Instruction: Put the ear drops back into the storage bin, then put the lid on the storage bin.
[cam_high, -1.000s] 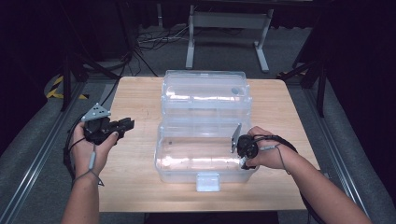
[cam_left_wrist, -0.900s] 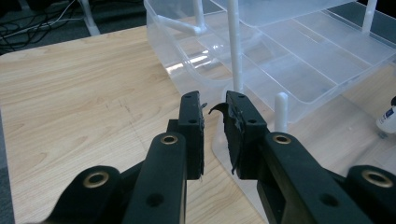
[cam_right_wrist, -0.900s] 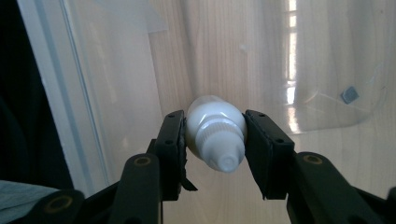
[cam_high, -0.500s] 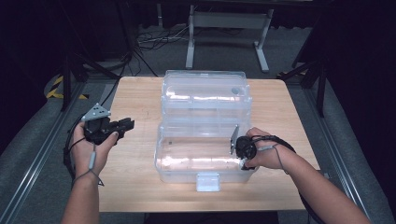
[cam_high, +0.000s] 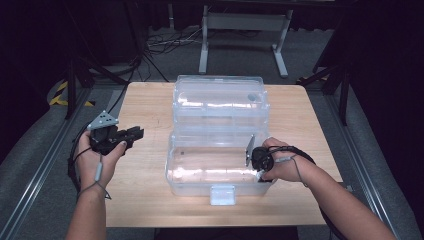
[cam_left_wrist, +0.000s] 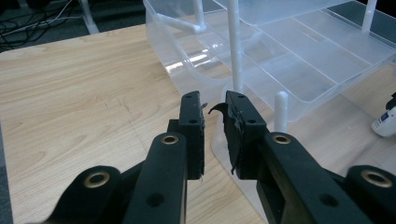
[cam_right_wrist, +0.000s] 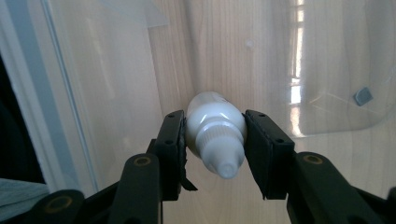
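You see: wooden table (cam_high: 145, 102) | tangled floor cables (cam_high: 160, 42) beyond it | grey stand legs (cam_high: 242, 22) | yellow-black hazard tape (cam_high: 62, 92) left.

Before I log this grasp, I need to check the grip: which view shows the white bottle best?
The right gripper view: the white bottle sits close up, clamped between the right claw's black jaws. The left gripper view catches a sliver at its right edge.

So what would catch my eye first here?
Probably the big clear box, standing open in the middle of the wooden table. Next, the small white bottle pinched between the jaws of the right gripper, low inside the box at its right end. The left gripper hangs over the table left of the box, jaws slightly apart and holding nothing.
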